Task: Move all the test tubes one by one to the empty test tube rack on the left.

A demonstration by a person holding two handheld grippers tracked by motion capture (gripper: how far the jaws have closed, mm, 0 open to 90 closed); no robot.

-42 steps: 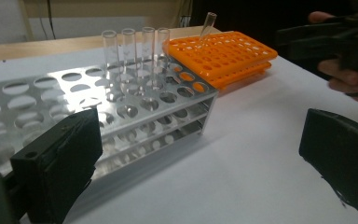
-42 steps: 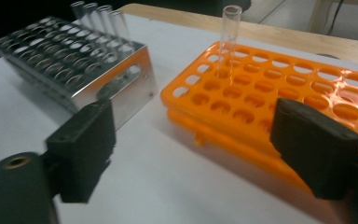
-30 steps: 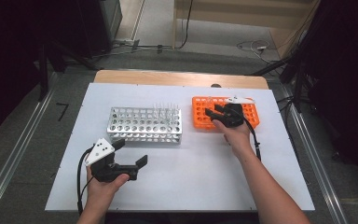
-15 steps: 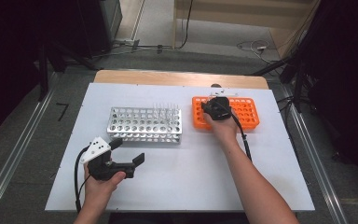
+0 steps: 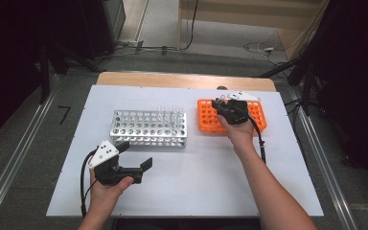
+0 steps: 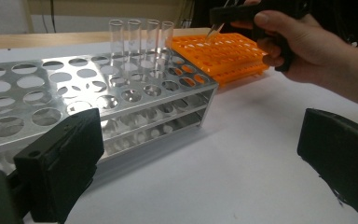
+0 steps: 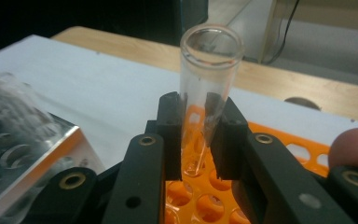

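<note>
High view looks forward and down over the whole white table (image 5: 191,187). Left gripper view sits low, facing the metal rack (image 6: 98,98) and orange rack (image 6: 228,58) (both shared overhead); right gripper view hugs close.

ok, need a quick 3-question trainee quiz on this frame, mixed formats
1. True or false: the left hand-held gripper is shut on a tube.
2. What does the right hand-held gripper hold? A) glass test tube B) pipette C) cap
3. How many tubes stand in the metal rack?

Key: 1 false, it is open and apart from the rack. 2 A, held over the orange rack. 3 four.
</note>
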